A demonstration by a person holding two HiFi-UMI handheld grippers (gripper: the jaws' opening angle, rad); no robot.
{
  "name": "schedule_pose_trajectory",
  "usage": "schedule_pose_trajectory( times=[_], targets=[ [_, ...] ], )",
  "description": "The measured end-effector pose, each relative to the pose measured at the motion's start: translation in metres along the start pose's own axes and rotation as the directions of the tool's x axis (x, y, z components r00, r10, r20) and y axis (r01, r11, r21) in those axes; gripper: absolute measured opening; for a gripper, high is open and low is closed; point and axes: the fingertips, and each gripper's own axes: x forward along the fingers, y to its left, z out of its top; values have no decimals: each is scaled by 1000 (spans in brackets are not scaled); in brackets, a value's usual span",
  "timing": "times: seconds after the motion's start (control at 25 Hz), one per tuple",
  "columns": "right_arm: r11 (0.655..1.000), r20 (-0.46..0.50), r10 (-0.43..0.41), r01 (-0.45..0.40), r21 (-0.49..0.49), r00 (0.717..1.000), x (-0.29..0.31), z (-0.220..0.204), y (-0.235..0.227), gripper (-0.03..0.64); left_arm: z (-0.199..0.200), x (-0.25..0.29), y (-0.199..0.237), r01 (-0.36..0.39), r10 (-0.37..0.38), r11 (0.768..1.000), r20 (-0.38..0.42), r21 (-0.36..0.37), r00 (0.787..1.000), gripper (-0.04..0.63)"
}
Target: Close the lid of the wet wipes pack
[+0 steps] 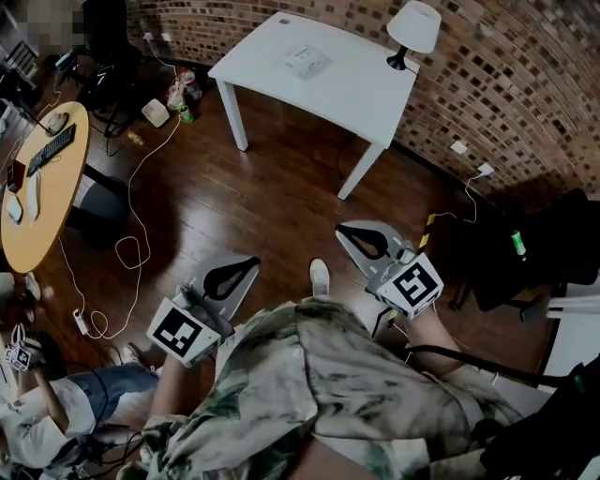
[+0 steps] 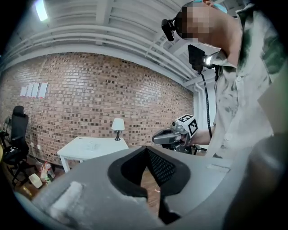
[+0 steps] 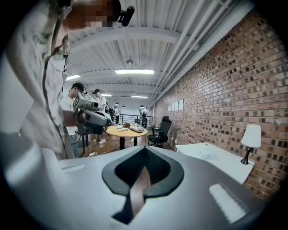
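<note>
Upper centre of head view: wipes pack [image 1: 307, 61] lies on white table [image 1: 366, 98], lamp [image 1: 413, 26] near; lid too small to make out. Lower frame: left gripper [image 1: 251, 263], right gripper [image 1: 342, 229], both tips together, holding nothing, well apart from table.

Wipes pack [image 1: 307, 61] and lamp [image 1: 411, 30] sit on the table [image 1: 356, 89].

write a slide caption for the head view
Both shut and empty, the left gripper and right gripper hang above the wooden floor; the wipes pack lies on the white table ahead
</note>
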Motion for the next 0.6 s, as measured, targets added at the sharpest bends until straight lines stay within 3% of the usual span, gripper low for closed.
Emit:
schedule_pose_trajectory(
  times=[0.36, 0.6],
  targets=[
    [997, -17, -69, 69, 19, 997, -20, 8, 123, 2, -39, -90, -46, 83, -83, 996, 1, -30, 997, 2],
    [996, -20, -84, 84, 6, 996, -43, 18, 155, 2, -33, -101, -73, 121, -120, 993, 21, -10, 993, 2]
  ],
)
